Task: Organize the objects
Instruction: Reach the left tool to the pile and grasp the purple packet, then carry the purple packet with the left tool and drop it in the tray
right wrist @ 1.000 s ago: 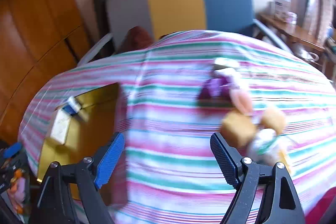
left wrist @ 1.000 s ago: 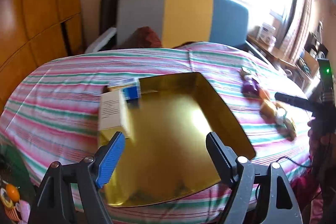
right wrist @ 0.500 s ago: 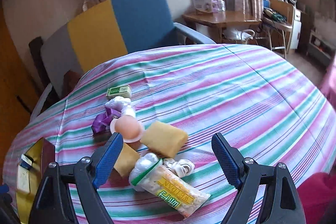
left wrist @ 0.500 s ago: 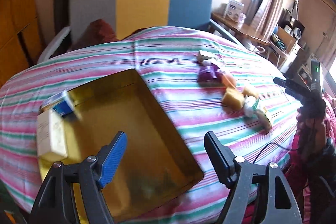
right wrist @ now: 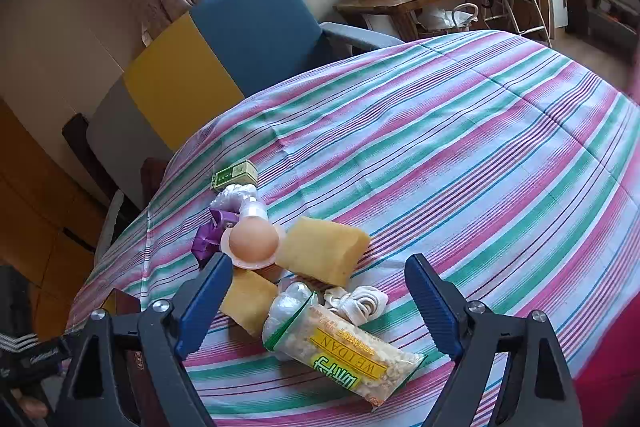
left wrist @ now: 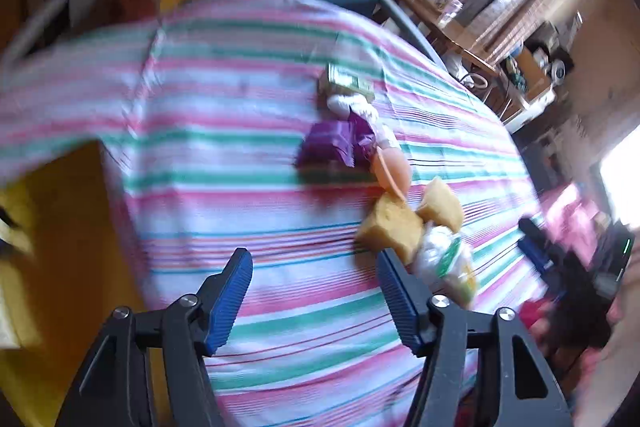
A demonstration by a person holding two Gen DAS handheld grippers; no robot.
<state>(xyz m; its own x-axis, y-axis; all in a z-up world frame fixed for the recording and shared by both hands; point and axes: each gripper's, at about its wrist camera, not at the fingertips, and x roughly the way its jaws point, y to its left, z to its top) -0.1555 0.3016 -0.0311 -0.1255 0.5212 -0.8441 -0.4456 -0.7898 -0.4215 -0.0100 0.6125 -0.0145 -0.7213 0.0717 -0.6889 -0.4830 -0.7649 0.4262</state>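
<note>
In the left wrist view, which is blurred, the left gripper (left wrist: 314, 293) hangs over the striped tablecloth (left wrist: 224, 155) with its blue-padded fingers spread and nothing between them. A yellow tray (left wrist: 60, 227) shows at the left edge. To the right, a row of small things runs from far to near: a green box (left wrist: 348, 83), a purple packet (left wrist: 332, 143), a peach dome-shaped piece (left wrist: 390, 173), two yellow sponges (left wrist: 394, 227) and a clear snack bag (left wrist: 444, 263) just beside the right finger. The right gripper (left wrist: 560, 267) appears at the far right, too blurred to tell how its fingers stand.

In the right wrist view, the right gripper (right wrist: 318, 301) has its fingers spread wide, holding nothing. Between and just beyond them lie the snack bag (right wrist: 344, 355), a coiled white cord (right wrist: 358, 301) touching it, the sponges (right wrist: 322, 253) and the peach piece (right wrist: 252, 241). The purple packet (right wrist: 208, 237) and green box (right wrist: 235, 175) lie farther left. A blue and yellow chair (right wrist: 224, 43) stands beyond the table
</note>
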